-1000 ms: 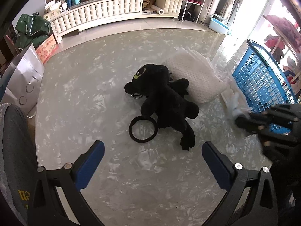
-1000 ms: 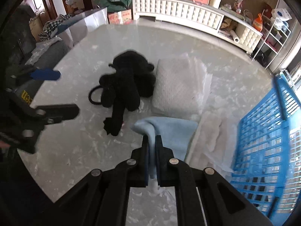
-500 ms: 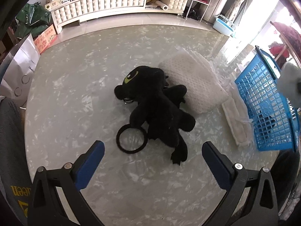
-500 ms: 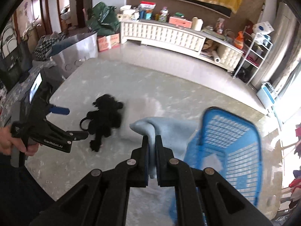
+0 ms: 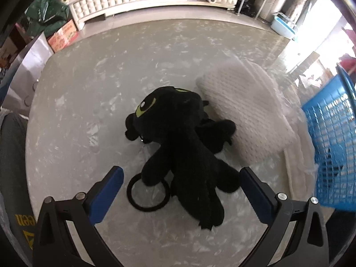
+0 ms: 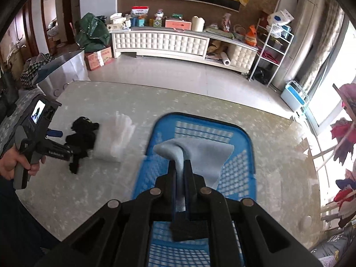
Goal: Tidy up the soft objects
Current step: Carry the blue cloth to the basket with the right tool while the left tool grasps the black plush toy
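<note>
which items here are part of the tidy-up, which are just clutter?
Job:
light blue cloth, clamped in right hand-held gripper
blue basket
black plush toy
white knitted cushion
left hand-held gripper, open

Clutter:
black ring
green bag
paper roll

Blue cloth [image 6: 200, 155] lifted over basket [image 6: 249, 146] (off table).
</note>
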Demonstrator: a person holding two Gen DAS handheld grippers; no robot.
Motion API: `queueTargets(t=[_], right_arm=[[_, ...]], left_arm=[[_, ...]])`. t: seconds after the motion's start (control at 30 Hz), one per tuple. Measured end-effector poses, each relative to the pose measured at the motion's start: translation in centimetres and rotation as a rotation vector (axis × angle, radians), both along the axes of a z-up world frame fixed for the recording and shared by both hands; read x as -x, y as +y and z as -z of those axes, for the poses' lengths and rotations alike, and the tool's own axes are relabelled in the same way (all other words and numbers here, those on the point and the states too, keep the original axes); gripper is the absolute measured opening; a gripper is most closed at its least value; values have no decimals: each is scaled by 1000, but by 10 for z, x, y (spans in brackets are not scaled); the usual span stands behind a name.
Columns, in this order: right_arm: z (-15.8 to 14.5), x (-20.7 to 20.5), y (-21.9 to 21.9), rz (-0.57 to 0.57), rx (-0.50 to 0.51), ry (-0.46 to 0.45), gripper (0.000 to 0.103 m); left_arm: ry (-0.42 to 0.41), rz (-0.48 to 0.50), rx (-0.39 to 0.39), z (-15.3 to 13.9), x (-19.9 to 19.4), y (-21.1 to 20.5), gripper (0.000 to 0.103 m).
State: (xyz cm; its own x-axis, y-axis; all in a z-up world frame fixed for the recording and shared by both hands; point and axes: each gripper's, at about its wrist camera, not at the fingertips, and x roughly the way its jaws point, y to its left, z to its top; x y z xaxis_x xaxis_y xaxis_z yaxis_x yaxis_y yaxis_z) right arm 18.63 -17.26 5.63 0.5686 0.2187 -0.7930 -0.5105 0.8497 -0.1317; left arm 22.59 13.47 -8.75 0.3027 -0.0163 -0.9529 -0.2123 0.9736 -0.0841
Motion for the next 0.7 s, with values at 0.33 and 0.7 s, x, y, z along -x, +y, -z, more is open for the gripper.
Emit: queueTargets(t=[0.33,0.7], right_arm=[[29,-23,-12,26,46,59,5],[59,-46,-10,58,68,152,5]], left_arm=[[45,-52,-9,21,-17,6,103],[36,-7,-27,27,-19,-8,73]])
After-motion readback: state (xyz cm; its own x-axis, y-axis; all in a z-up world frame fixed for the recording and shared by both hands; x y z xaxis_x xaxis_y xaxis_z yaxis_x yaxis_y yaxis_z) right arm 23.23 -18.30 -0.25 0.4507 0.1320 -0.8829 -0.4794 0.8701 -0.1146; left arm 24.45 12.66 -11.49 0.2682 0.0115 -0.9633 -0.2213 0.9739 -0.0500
